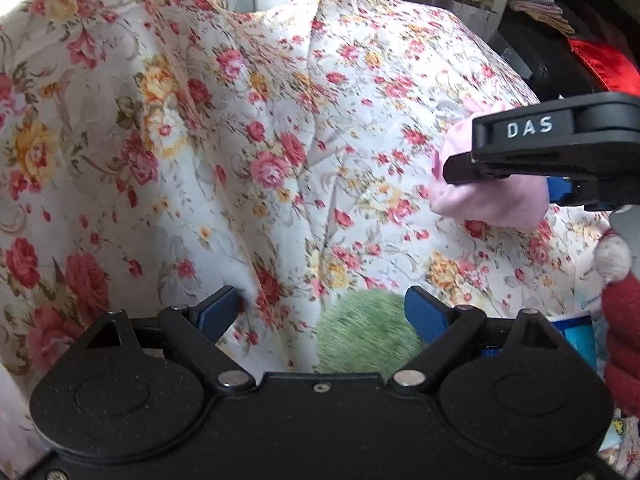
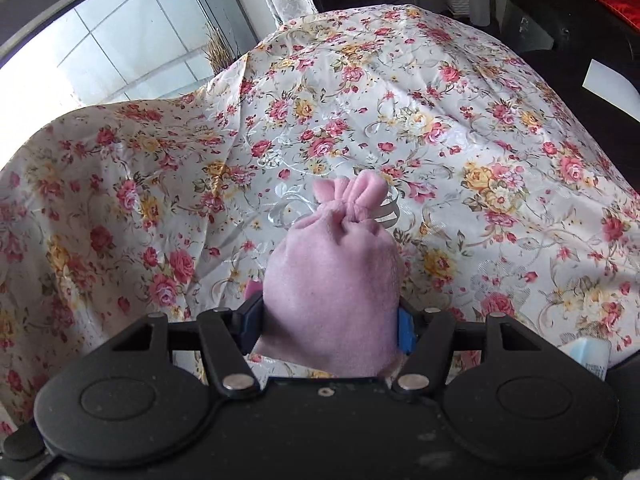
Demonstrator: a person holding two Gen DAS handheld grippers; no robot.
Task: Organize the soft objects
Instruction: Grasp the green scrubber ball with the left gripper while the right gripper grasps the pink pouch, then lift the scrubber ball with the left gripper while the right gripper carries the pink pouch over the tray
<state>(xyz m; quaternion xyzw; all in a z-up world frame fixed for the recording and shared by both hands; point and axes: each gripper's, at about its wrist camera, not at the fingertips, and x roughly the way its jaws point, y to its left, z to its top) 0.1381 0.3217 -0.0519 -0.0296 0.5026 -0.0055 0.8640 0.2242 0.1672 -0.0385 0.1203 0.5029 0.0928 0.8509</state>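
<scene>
You have the pink pouch (image 2: 332, 280) squeezed between the blue pads (image 2: 405, 334) of your right gripper (image 2: 330, 330), which is closed partway onto its lower half; the tied neck points away from you over the flowered cloth (image 2: 480, 140) on the bench. Judging from that, the step in hand is carrying the pouch to wherever the soft things are being gathered. Keep the squeeze gentle, since the plush gives under the pads and could slip if you tilt it sharply, and carry it clear of the folds in the cloth so the neck does not drag. Your left gripper (image 1: 320, 314) stands wide open and holds nothing. A fuzzy green ball (image 1: 366, 334) lies on the cloth between its pads (image 1: 218, 312), nearer the right one, untouched as far as the blur shows.
</scene>
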